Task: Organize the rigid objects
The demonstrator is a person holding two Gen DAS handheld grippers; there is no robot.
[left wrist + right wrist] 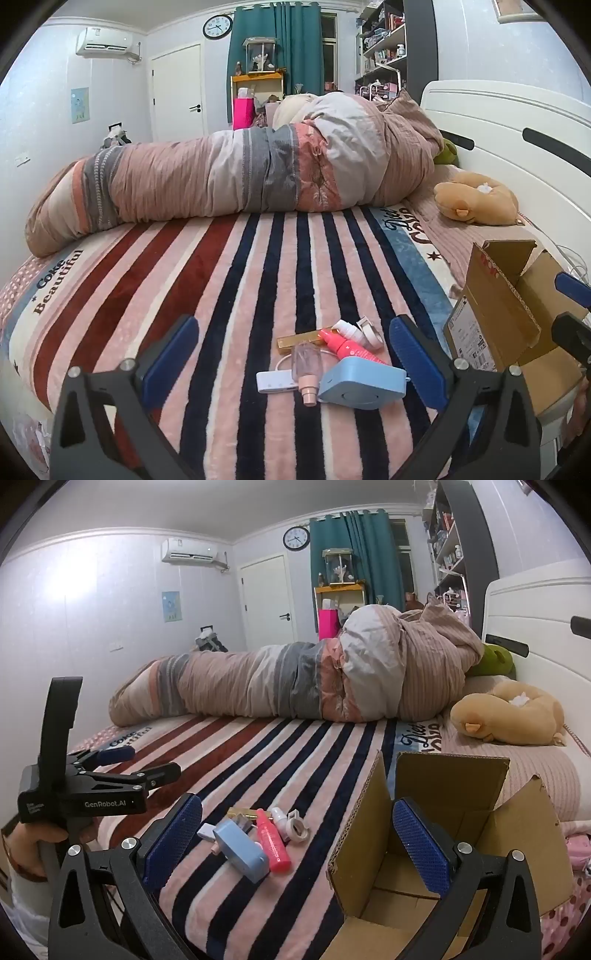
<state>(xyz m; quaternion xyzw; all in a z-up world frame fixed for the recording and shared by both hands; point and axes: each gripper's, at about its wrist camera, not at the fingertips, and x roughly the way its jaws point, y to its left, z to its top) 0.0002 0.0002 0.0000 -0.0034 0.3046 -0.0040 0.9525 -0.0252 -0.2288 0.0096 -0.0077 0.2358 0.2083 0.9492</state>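
A small pile of rigid objects lies on the striped blanket: a light blue box (364, 384), a red-pink bottle (341, 345), a clear pink spray bottle (306, 371), a white USB hub (275, 382), a gold bar (299, 339) and white caps (364, 330). The pile also shows in the right wrist view, with the blue box (240, 849) and the red bottle (271, 843). My left gripper (295, 363) is open and empty, just above the pile. My right gripper (295, 842) is open and empty, with its right finger over the open cardboard box (436, 849), which also shows in the left wrist view (517, 314).
A rolled quilt (240, 173) lies across the far side of the bed. A tan plush toy (476, 201) and a green one (495, 661) lie by the white headboard (509, 122). The bed's near edge is just below the grippers.
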